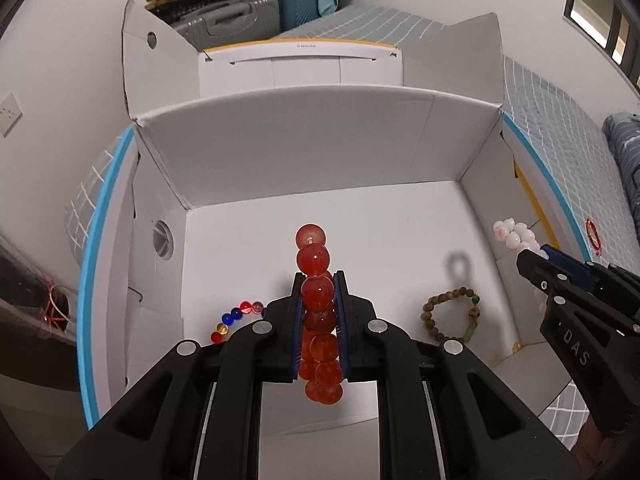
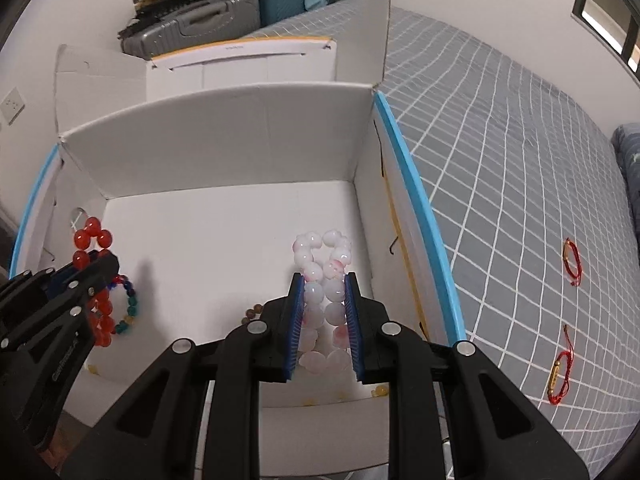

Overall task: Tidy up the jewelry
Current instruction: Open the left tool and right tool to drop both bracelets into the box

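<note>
My left gripper (image 1: 319, 280) is shut on a red bead bracelet (image 1: 314, 260) and holds it above the floor of the open white box (image 1: 304, 148). My right gripper (image 2: 323, 280) is shut on a white and pink bead bracelet (image 2: 322, 254) over the box's right side. In the left wrist view the right gripper (image 1: 528, 258) shows at the right with the white beads (image 1: 514, 234). In the right wrist view the left gripper (image 2: 108, 266) shows at the left with the red beads (image 2: 90, 234). A brown wooden bracelet (image 1: 450, 314) and a multicoloured bead bracelet (image 1: 236, 316) lie on the box floor.
Two red string bracelets (image 2: 573, 260) (image 2: 558, 378) lie on the grey checked bedspread (image 2: 500, 160) right of the box. A second white box (image 1: 300, 68) stands behind the open one. Suitcases (image 2: 208, 20) stand at the back by the wall.
</note>
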